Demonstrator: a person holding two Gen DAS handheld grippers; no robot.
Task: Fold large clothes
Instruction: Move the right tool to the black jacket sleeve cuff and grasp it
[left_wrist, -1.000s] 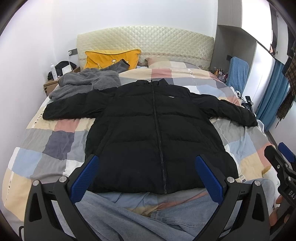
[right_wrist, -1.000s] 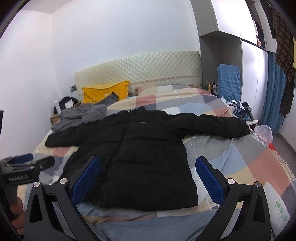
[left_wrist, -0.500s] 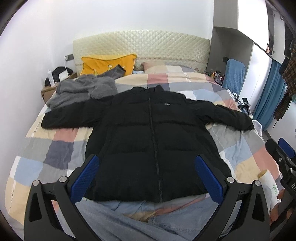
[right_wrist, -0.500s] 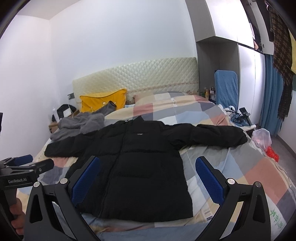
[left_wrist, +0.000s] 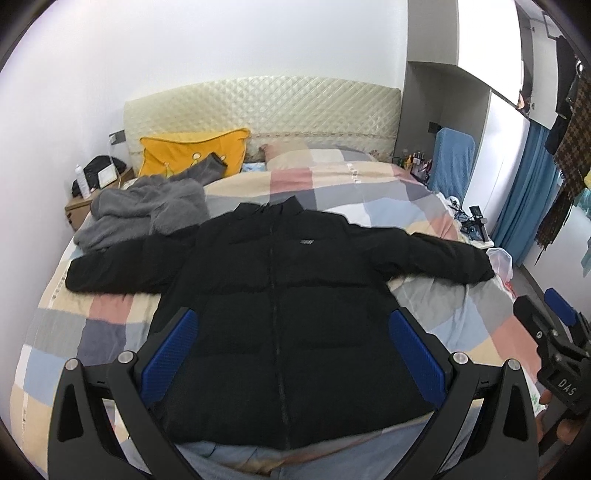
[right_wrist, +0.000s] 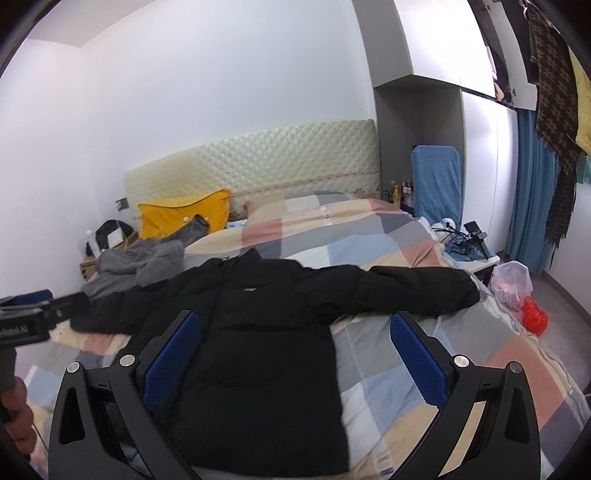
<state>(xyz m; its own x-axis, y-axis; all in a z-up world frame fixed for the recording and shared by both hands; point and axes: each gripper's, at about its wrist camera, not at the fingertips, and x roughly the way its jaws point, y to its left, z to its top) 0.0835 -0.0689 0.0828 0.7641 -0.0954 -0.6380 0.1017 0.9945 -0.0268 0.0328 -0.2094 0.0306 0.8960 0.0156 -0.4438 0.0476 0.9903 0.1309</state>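
Note:
A black puffer jacket (left_wrist: 288, 306) lies flat and zipped on the checked bedspread (left_wrist: 96, 332), collar toward the headboard, both sleeves spread wide. In the right wrist view the same jacket (right_wrist: 258, 332) sits left of centre, its right sleeve (right_wrist: 417, 288) reaching toward the bed's edge. My left gripper (left_wrist: 293, 345) hovers open above the jacket's hem, nothing between its blue pads. My right gripper (right_wrist: 293, 345) is open too, held above the jacket's right side. Each gripper shows at the edge of the other's view.
A grey fleece garment (left_wrist: 144, 210) and a yellow pillow (left_wrist: 192, 151) lie at the head of the bed on the left. A nightstand (left_wrist: 79, 206) stands left of the bed. A blue chair (right_wrist: 437, 184), a small table with cables (right_wrist: 469, 251) and plastic bags (right_wrist: 517, 288) stand to the right.
Both cameras have tilted upward, so the jacket sits lower in each view and more wall shows. The jacket has not moved. Both grippers stay open.

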